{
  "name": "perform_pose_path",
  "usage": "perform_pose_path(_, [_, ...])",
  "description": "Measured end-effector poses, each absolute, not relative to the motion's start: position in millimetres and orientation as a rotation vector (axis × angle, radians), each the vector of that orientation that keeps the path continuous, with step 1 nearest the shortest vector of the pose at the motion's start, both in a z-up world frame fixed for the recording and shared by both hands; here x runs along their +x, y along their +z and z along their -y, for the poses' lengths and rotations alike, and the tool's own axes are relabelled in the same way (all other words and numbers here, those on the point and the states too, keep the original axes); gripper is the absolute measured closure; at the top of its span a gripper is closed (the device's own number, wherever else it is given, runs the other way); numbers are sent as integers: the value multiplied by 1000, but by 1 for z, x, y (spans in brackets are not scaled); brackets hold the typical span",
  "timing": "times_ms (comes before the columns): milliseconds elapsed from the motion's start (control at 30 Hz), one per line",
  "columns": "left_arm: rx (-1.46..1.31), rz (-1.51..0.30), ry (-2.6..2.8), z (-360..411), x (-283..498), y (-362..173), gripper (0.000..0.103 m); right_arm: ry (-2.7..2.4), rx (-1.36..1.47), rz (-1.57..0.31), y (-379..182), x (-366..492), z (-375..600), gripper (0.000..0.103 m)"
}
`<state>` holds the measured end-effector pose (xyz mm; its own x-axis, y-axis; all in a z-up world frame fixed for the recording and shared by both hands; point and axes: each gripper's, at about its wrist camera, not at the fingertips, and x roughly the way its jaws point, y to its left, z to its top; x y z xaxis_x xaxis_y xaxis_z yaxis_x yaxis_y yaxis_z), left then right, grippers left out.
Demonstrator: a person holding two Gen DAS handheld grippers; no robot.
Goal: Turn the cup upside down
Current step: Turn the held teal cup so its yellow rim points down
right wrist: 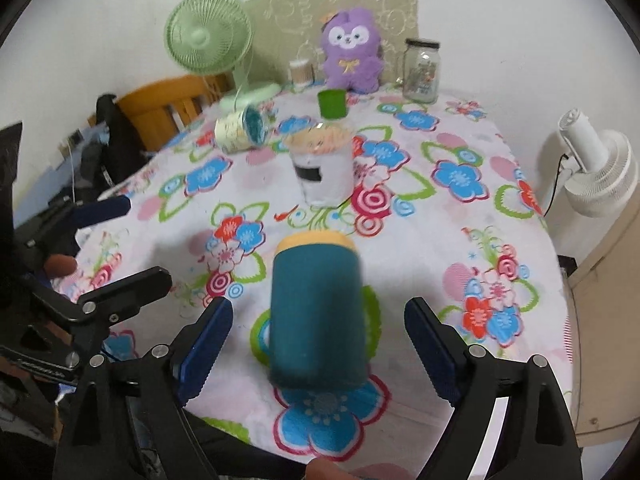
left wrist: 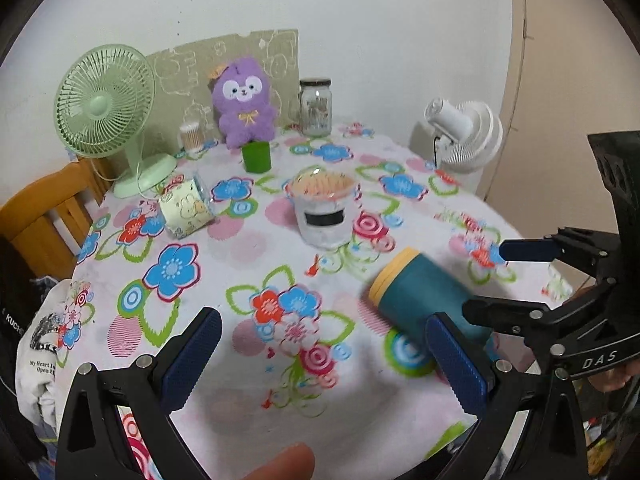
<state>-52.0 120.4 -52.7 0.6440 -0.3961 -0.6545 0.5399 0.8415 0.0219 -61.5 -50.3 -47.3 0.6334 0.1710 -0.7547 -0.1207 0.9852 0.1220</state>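
- Teal cup point(right wrist: 316, 320) with a yellow rim is blurred, sitting between your right tongs point(right wrist: 319, 350), which stand wide apart without touching it.
- Your left tongs point(left wrist: 324, 360) are apart too, over the flowered worktop point(left wrist: 224, 248).

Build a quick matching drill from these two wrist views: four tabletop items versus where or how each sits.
Items:
1. teal cup
2. green cup
3. glass jar
4. patterned tin

States:
A. lying on its side near the green fan
B. between the right gripper's open jaws, motion-blurred
C. upright by the back wall, right of the purple plush
D. upright just in front of the purple plush

Pairs: 1-B, 2-D, 3-C, 4-A
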Motion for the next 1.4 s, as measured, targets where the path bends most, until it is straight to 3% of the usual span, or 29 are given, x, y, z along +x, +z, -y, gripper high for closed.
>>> perform_pose_path(233, [131, -689, -526, -98, -62, -45, 0, 112, 80, -810, -31, -85, 92, 13])
perform_pose_path(633, [73, -715, -481, -57, -74, -49, 0, 57, 133, -818, -51, -106, 144, 13])
perform_pose_path(1400, [50, -832, -385, -16, -69, -121, 0, 43, 185, -840, -88, -112, 182, 13])
